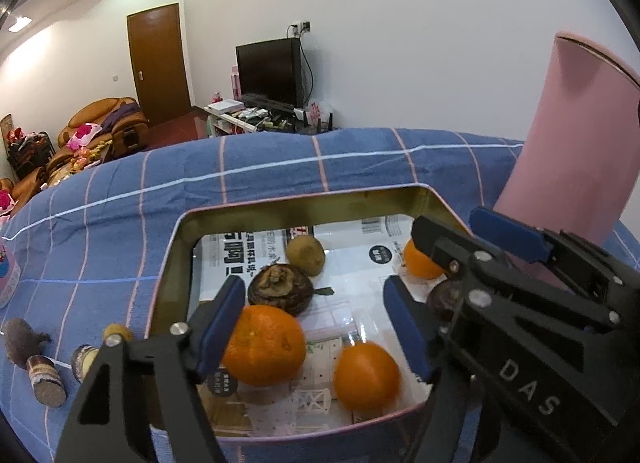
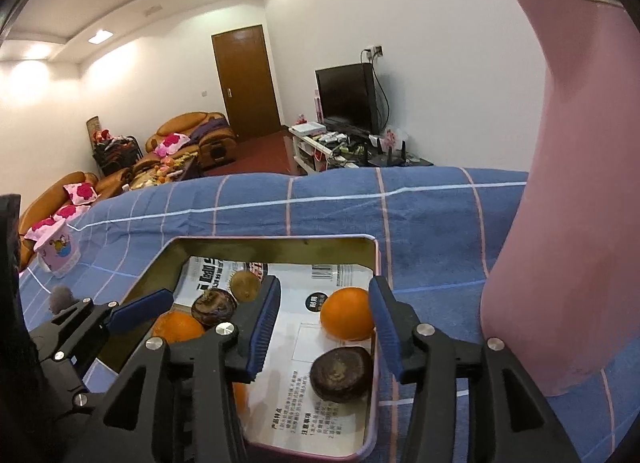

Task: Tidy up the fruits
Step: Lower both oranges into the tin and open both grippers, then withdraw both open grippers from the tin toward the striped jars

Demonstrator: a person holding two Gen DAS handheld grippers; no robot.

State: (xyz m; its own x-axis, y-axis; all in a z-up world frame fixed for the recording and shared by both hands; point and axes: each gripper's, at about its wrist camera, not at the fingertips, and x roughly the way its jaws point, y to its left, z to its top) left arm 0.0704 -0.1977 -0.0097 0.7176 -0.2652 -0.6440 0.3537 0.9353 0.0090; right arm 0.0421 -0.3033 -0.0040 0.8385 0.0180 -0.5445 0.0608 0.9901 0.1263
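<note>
Both grippers hang over the tin tray [image 1: 172, 247] with jaws spread, holding nothing: the left gripper [image 1: 316, 323] above two oranges [image 1: 264, 345] at the near end, the right gripper [image 2: 324, 323] (far-right corner) by another orange [image 2: 347, 313] and a dark fruit [image 2: 341, 373].

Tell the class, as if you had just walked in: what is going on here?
A person holds two black, blue-padded grippers over a shallow rectangular metal tin lined with printed paper, on a blue checked cloth. The left gripper and right gripper are both open, holding nothing. In the tin lie three round oranges, two dark brown mangosteen-like fruits and a brown kiwi-like fruit. A tall pink container stands beside the tin.
</note>
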